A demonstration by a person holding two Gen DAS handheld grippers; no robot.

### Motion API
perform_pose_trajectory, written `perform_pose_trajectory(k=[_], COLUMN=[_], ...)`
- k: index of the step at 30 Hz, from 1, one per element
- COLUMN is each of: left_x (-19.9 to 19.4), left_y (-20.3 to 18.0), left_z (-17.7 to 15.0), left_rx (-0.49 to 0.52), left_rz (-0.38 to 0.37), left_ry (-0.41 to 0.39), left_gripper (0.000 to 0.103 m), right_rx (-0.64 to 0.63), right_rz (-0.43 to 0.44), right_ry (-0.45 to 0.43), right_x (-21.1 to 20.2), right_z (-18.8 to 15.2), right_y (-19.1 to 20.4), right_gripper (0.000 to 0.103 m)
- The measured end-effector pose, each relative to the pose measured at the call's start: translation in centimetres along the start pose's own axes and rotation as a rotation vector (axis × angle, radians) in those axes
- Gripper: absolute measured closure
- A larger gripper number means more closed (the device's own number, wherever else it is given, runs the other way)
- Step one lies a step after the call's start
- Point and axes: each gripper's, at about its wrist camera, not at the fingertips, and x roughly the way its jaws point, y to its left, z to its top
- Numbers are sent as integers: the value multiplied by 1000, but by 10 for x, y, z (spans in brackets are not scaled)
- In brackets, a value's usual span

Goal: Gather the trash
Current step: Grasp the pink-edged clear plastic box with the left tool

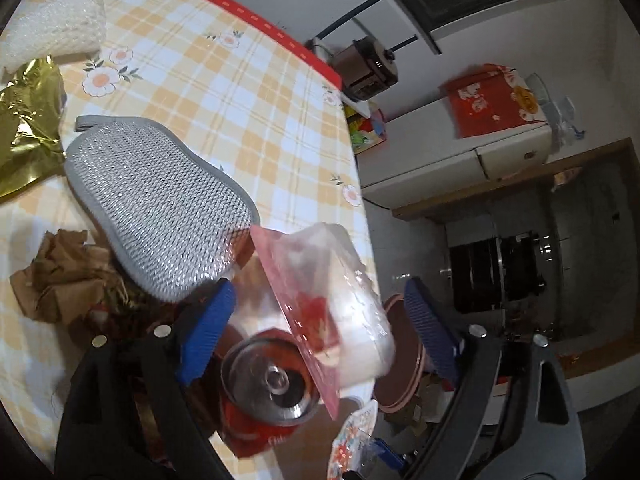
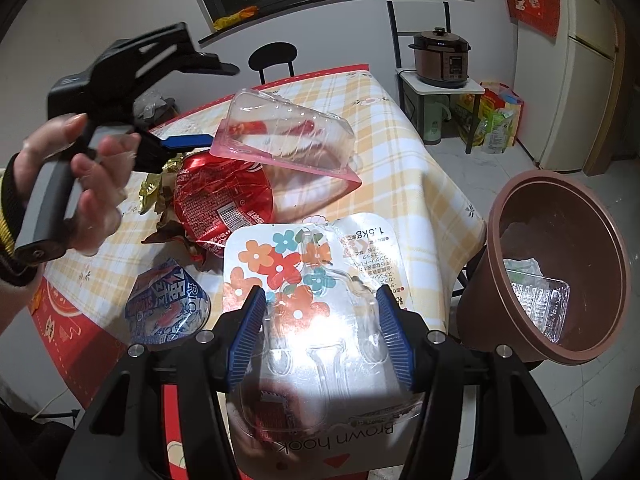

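My left gripper [image 1: 320, 332] is open above a crushed red can [image 1: 272, 392], with a clear wedge-shaped plastic container with a pink base [image 1: 336, 300] between its jaws; I cannot tell whether they touch it. In the right wrist view the same container [image 2: 284, 136] sits tilted on the red can [image 2: 224, 196], next to the left gripper's blue fingertip [image 2: 186, 141]. My right gripper [image 2: 320, 332] is open around a flowered blister card [image 2: 312, 280] lying at the table's near edge. A brown bin [image 2: 560, 264] stands right of the table with clear plastic inside.
On the checked tablecloth [image 1: 248, 92] lie a grey scrubbing pad [image 1: 160, 208], gold foil [image 1: 28, 128], crumpled brown paper [image 1: 60, 276], bubble wrap [image 1: 56, 28] and a blue crushed wrapper [image 2: 168, 308]. A cooker [image 2: 442, 58], fridge [image 2: 588, 60] and chair [image 2: 274, 58] stand behind.
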Motion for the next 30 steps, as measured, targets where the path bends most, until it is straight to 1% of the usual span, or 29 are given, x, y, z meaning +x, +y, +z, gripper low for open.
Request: perform_pose_trajectory(k=[7, 9, 10, 11, 12, 13, 15, 18, 22, 26, 30], left_x=[23, 27, 28, 28, 27, 26, 23, 16, 1, -26, -67], left_y=[10, 9, 9, 8, 8, 6, 3, -1, -9, -22, -37], left_z=[3, 3, 3, 4, 4, 5, 6, 7, 8, 6, -1], left_rx=[-71, -70, -65, -62, -61, -57, -41, -28, -14, 23, 104], left_rz=[-1, 2, 2, -16, -35, -42, -32, -76, -114, -149, -161], left_ry=[40, 41, 39, 37, 35, 34, 27, 14, 0, -39, -116], left_gripper=[17, 20, 28, 39, 44, 46, 47, 48, 48, 48, 48], right_rx=[0, -1, -2, -3, -3, -4, -6, -6, -13, -19, -24], right_rz=[-6, -6, -6, -5, -5, -5, -4, -2, 2, 3, -5], right_ry=[9, 9, 9, 8, 7, 6, 4, -2, -9, -28, -61], right_x=[2, 3, 2, 2, 2, 2, 2, 2, 1, -6, -20], right_z=[1, 2, 2, 2, 3, 3, 4, 6, 8, 13, 18], right_y=[-2, -2, -2, -2, -2, -3, -3, -2, 0, 3, 1], right_gripper=[46, 46, 46, 46, 46, 46, 46, 46, 46, 46, 46])
